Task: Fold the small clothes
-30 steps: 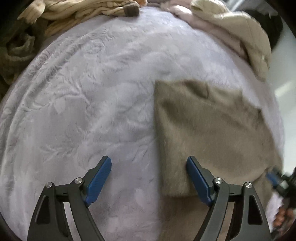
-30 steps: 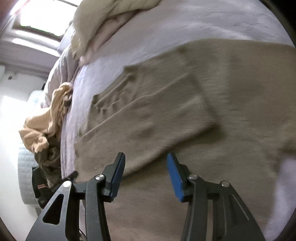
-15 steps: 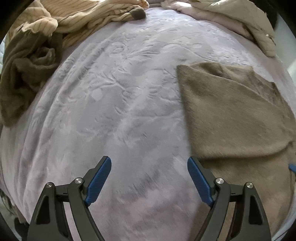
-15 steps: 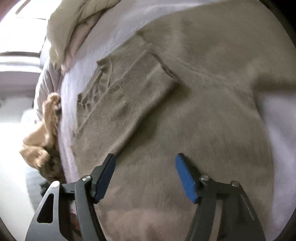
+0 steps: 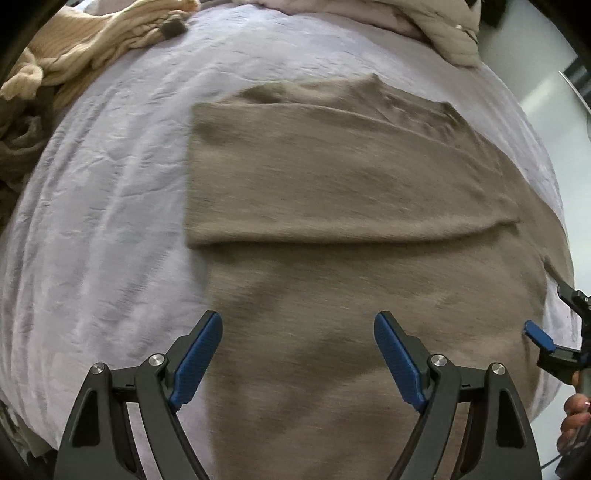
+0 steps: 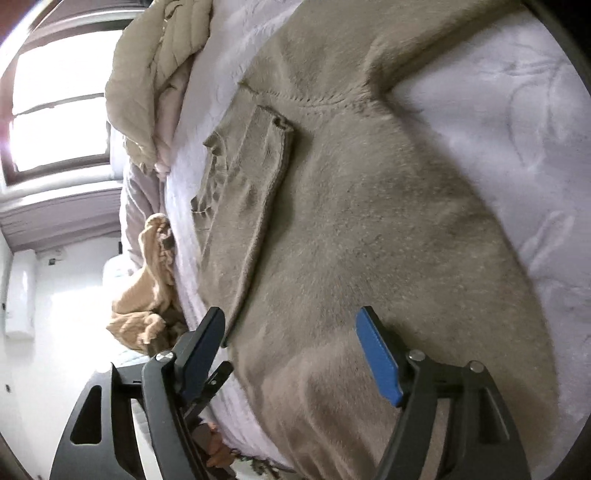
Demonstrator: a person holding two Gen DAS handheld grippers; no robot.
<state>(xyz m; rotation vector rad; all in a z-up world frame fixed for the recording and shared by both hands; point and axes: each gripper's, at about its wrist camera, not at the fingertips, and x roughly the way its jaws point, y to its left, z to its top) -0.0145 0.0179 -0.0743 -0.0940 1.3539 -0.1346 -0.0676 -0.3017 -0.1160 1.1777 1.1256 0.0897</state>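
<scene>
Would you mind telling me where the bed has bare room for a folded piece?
The lilac bedspread lies bare left of the taupe sweater, below the tan knit heap. The far edge is crowded with cream bedding.

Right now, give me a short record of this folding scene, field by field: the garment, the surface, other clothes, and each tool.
garment: taupe sweater, lying flat, one sleeve folded across its body
surface: lavender bedspread with an embossed pattern
other clothes: tan ribbed knit heaped at the far left; cream padded piece at the far right
left tool: open, empty, above the sweater's lower part
right tool: open, empty, over the sweater
fold state: partly folded
</scene>
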